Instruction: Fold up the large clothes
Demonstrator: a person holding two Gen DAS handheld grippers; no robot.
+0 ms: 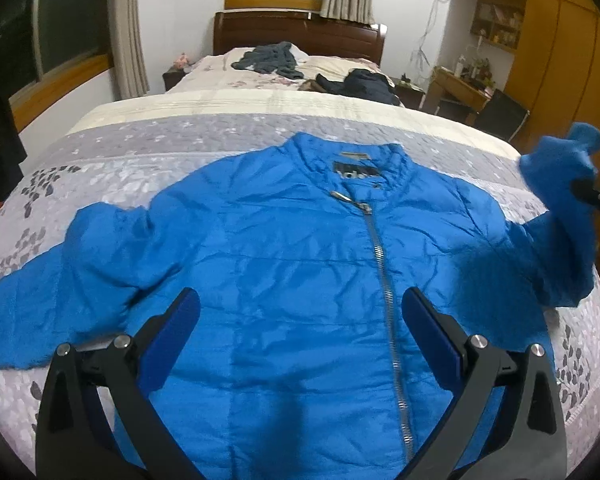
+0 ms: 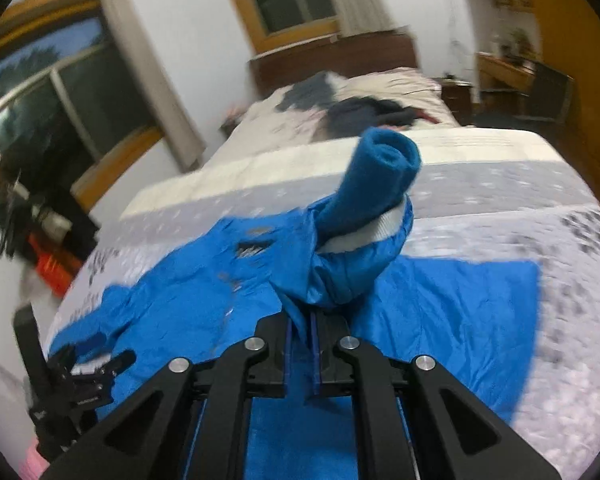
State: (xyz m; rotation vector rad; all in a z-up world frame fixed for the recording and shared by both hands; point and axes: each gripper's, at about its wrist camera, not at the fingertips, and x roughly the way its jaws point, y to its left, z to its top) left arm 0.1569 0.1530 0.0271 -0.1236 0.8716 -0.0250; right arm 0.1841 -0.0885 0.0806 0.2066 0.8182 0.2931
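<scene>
A large blue zip-up jacket [image 1: 292, 264] lies face up on the bed, collar toward the headboard. My left gripper [image 1: 300, 312] hovers open above the jacket's lower front, nothing between its blue pads. The jacket's right sleeve [image 1: 560, 208] is lifted off the quilt at the right. My right gripper [image 2: 301, 320] is shut on that sleeve [image 2: 340, 264], whose knit cuff [image 2: 380, 172] sticks up beyond the jaws. The right gripper's tip [image 1: 592, 196] shows dark against the raised sleeve in the left wrist view. The other sleeve [image 1: 40, 312] lies flat at the left.
The bed's grey floral quilt [image 1: 120, 160] spreads under the jacket. Dark clothes [image 1: 272, 60] lie near the wooden headboard [image 1: 300, 32]. A desk and chair [image 1: 480, 100] stand to the right, windows with curtains to the left. The left gripper's body [image 2: 80, 392] appears at the bed's left edge.
</scene>
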